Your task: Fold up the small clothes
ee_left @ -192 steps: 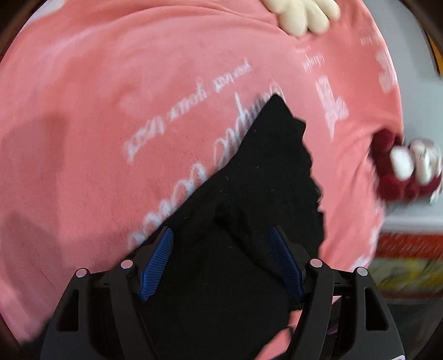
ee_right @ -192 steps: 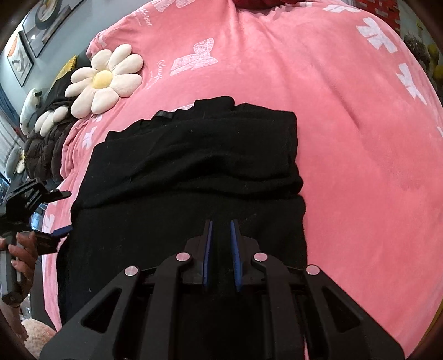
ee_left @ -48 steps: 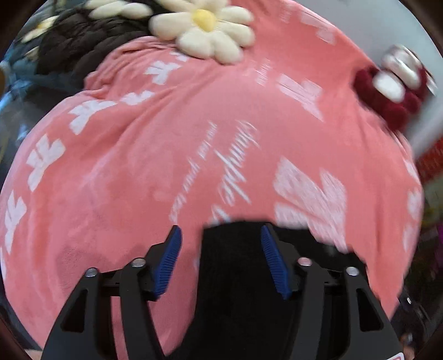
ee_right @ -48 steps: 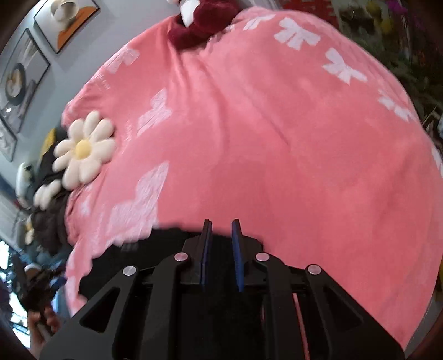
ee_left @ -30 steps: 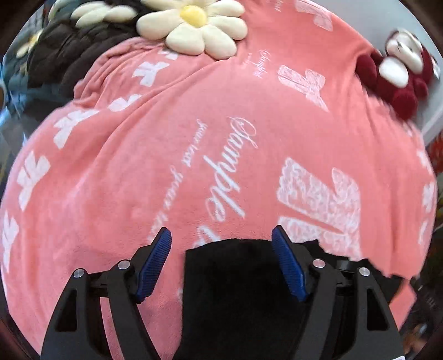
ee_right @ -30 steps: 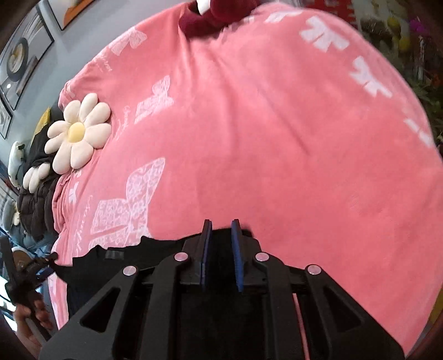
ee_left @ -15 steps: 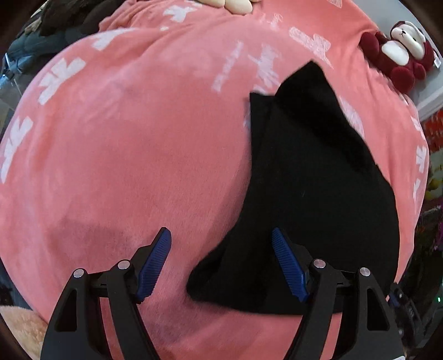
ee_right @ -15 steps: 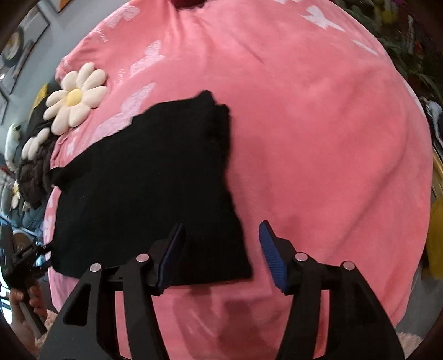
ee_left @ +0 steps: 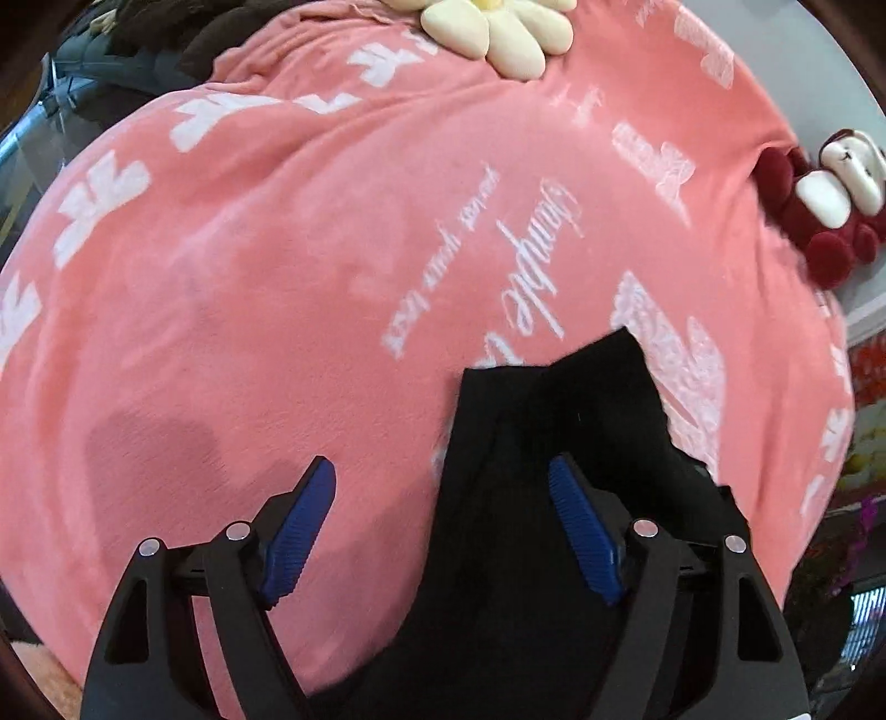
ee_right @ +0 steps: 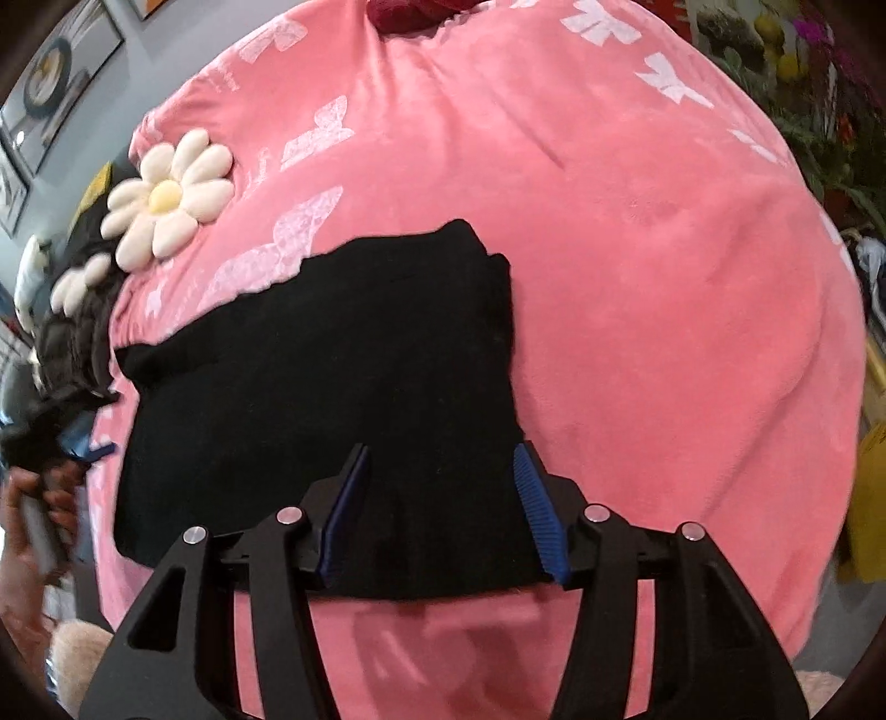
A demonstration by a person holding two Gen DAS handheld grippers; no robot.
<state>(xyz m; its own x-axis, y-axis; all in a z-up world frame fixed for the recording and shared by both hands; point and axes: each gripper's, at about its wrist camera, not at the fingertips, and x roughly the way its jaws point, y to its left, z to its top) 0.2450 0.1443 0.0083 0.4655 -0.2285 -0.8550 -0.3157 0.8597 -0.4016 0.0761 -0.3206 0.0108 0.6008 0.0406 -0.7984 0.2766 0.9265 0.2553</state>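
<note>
We note the left gripper (ee_left: 443, 526) with its blue pads spread wide and nothing between them. Its left finger (ee_left: 299, 526) is over bare pink blanket (ee_left: 249, 277); its right finger (ee_left: 581, 531) is over the black garment (ee_left: 554, 471). In the left wrist view the garment occupies the lower right of the frame, one corner pointing up toward the white script printed on the blanket. Contact between pads and cloth cannot be judged.

Further along in this view we record a daisy cushion (ee_left: 498, 27) at the top edge and a dark red plush toy (ee_left: 830, 205) at the far right edge of the blanket.

In the right wrist view, at the far left edge, a hand grips the left gripper's handle (ee_right: 33, 498), just beside the garment's left edge. The daisy cushion (ee_right: 166, 199) lies up left on the blanket (ee_right: 664, 249), well apart from the garment.

The black garment (ee_right: 332, 376) lies flat in a folded, roughly rectangular shape, centre-left on the blanket, its near edge running under the fingers.

The right gripper (ee_right: 443, 515) is spread apart, holding nothing. Both pads sit over the garment's near right portion, the right pad (ee_right: 537, 515) close to its right edge.
</note>
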